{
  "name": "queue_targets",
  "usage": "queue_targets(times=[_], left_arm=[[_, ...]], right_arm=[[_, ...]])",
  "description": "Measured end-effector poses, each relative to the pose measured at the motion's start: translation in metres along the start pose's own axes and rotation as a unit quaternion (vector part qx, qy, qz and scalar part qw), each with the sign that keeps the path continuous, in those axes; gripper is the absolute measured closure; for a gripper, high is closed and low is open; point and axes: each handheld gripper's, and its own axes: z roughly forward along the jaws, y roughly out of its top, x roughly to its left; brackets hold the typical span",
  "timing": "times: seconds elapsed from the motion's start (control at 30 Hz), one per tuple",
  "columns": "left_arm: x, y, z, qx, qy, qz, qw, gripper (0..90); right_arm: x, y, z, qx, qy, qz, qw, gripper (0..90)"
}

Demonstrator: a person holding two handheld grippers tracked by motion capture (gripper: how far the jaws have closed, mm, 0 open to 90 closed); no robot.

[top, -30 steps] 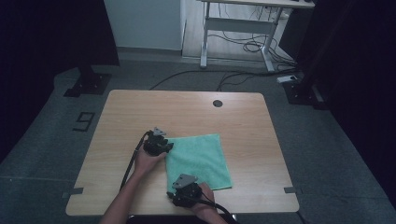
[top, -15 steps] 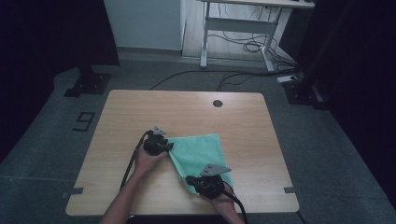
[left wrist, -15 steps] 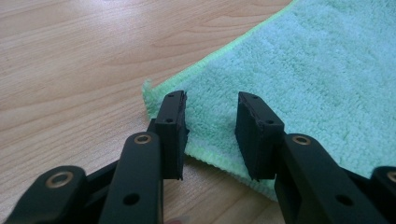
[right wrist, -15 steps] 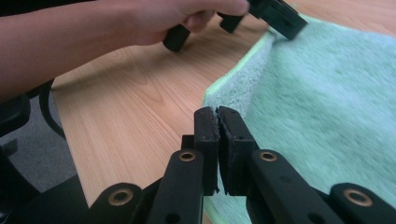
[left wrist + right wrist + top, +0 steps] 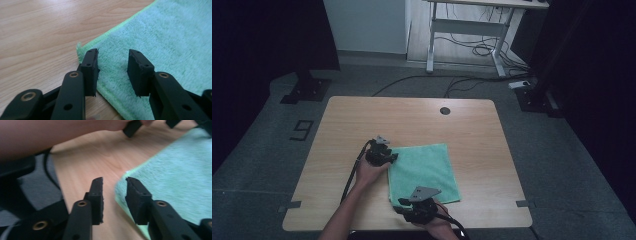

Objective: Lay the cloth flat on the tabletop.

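Note:
A green towel [image 5: 424, 170] lies flat on the wooden table [image 5: 412, 120]. My left gripper [image 5: 384, 156] rests at the towel's far left corner. In the left gripper view its jaws [image 5: 112, 53] stand apart over that corner of the towel [image 5: 162, 37]; they have just been opening, and the cloth lies loose between them. My right gripper [image 5: 408, 204] is at the near left corner. Its jaws [image 5: 113, 182] have also just been opening, with nothing pinched; the towel's edge [image 5: 175, 170] lies under the right jaw. The other forearm crosses the top of the right gripper view.
A round cable hole [image 5: 445, 110] sits near the table's far edge. The left gripper's cable [image 5: 354, 175] trails over the near left of the table. A white desk frame [image 5: 462, 30] and floor cables lie beyond, with dark stands at both sides.
The right gripper swung right with the towel's near left corner, then came back left toward the near edge. The towel now lies flat and square. The left gripper stayed put.

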Motion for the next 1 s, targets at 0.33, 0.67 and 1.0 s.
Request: queue_targets(times=[0.33,0.67,1.0], left_arm=[[-0.003,-0.001,-0.004,0.013,0.003,0.019,0.9997,62.3],[-0.002,0.007,0.008,0.007,-0.003,0.021,0.9998,62.3],[-0.011,0.013,0.014,0.012,-0.006,0.031,0.9994,61.9]], right_arm=[[-0.054,-0.001,-0.009,0.014,-0.105,0.016,0.9942,52.2],[-0.063,-0.021,-0.017,0.048,-0.162,0.031,0.9851,49.4],[-0.062,-0.019,-0.032,0.032,-0.141,0.039,0.9887,50.6]])
